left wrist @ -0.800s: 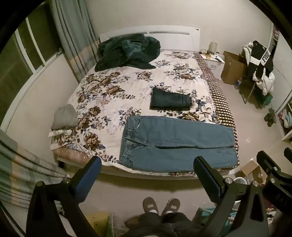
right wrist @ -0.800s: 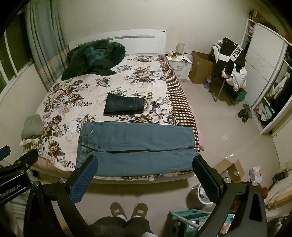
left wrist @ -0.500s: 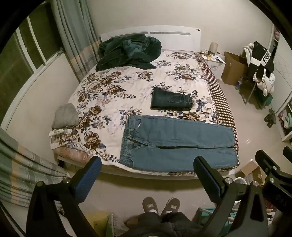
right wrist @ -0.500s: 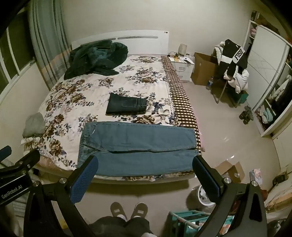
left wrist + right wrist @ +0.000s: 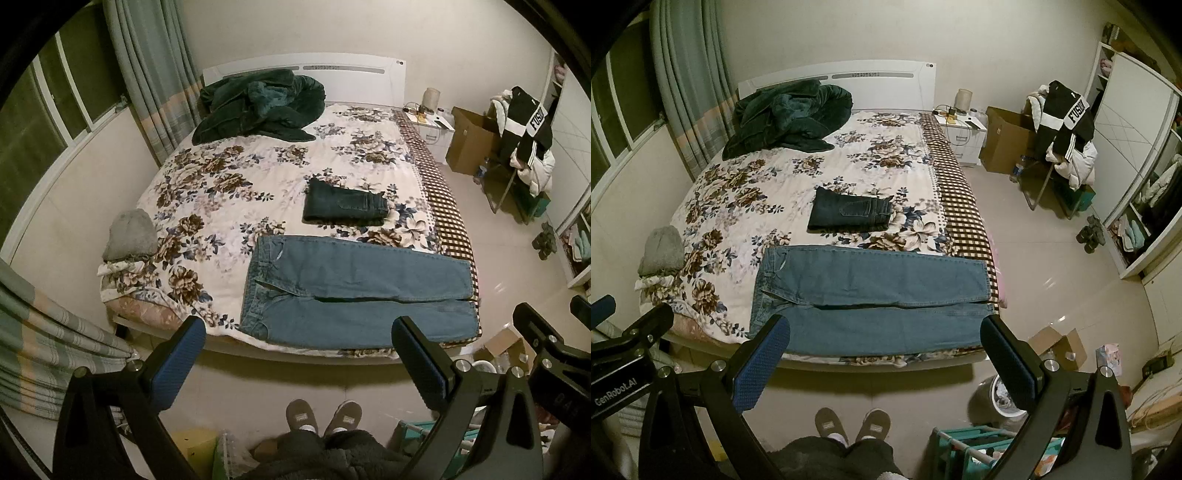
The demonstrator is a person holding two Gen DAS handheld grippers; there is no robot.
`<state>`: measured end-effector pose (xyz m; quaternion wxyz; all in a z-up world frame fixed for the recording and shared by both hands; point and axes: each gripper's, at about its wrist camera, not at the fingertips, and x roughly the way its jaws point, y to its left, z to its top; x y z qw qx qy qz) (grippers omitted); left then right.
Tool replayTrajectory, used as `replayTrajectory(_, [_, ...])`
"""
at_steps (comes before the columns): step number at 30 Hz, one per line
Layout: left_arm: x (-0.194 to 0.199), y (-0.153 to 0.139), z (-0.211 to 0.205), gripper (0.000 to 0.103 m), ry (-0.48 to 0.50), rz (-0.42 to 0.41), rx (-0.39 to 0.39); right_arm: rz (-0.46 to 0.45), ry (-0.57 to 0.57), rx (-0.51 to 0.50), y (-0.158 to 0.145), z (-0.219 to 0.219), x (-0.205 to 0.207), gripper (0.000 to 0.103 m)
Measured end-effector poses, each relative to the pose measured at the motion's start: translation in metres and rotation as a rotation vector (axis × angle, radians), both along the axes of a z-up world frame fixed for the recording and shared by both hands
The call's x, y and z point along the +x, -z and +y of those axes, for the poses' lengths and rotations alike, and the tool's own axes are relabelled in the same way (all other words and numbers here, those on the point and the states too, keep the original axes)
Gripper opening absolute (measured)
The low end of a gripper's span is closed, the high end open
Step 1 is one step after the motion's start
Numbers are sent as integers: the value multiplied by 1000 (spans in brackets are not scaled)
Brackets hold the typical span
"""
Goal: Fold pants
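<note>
Light blue jeans [image 5: 354, 291] lie flat and spread along the near edge of the floral bed [image 5: 229, 192], waistband to the left, legs to the right; they also show in the right wrist view [image 5: 871, 302]. Folded dark jeans [image 5: 345, 206] lie behind them on the bed, also in the right wrist view [image 5: 849, 214]. My left gripper [image 5: 299, 362] is open and empty, held above the floor short of the bed. My right gripper [image 5: 882, 360] is open and empty, likewise short of the bed edge.
A dark green blanket [image 5: 258, 103] is heaped at the headboard. A grey bundle [image 5: 131, 234] sits at the bed's left edge. My slippered feet [image 5: 853, 424] stand on the floor. A chair with clothes [image 5: 1063, 136], cardboard boxes [image 5: 1008, 140] and a wardrobe [image 5: 1137, 147] stand right.
Both grippers have drifted slightly, so the bed sits a little differently in view. Nothing on the bed has moved.
</note>
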<state>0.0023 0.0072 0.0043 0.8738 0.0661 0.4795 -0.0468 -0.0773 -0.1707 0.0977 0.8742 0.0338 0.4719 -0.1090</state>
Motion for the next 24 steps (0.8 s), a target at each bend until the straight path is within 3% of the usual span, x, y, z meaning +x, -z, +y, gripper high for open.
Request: replayTrajectory(24, [5,-9,-5,103,0,2,-9,-4,1,-2,0,3,0,103])
